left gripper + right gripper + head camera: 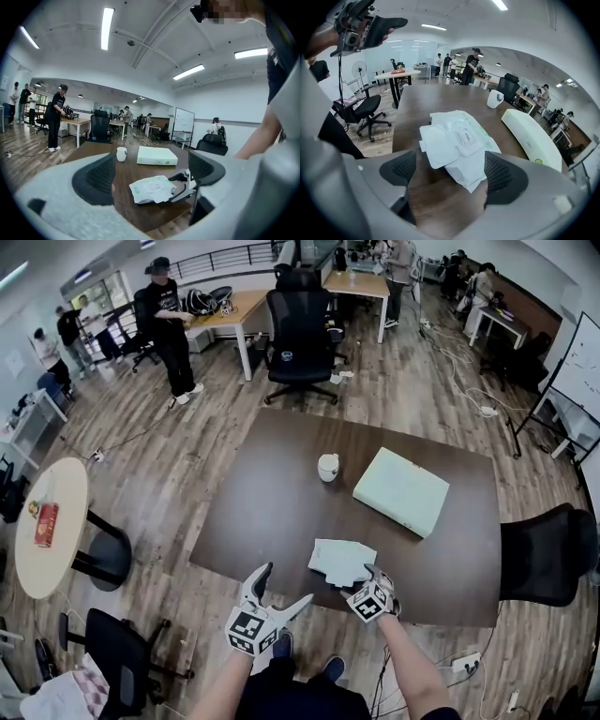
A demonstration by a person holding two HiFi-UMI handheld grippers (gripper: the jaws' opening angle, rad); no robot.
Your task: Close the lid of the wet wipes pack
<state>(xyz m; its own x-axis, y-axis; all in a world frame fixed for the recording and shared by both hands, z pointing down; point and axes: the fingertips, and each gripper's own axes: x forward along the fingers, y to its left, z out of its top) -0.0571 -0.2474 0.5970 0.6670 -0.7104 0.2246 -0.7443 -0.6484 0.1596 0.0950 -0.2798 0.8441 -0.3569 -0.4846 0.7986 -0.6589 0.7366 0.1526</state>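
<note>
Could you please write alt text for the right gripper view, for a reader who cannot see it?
A white wet wipes pack lies on a dark brown table with its lid flipped open, its near corner between the open jaws of the right gripper, which do not press on it. Behind it stand a white cup and a pale green box.

both bare forearms reach forward, left gripper (287, 583) held roughly level with its jaws spread wide and gripping nothing, right gripper (359, 578) close beside it tipped steeply down, jaws also wide apart, nothing pinched
</note>
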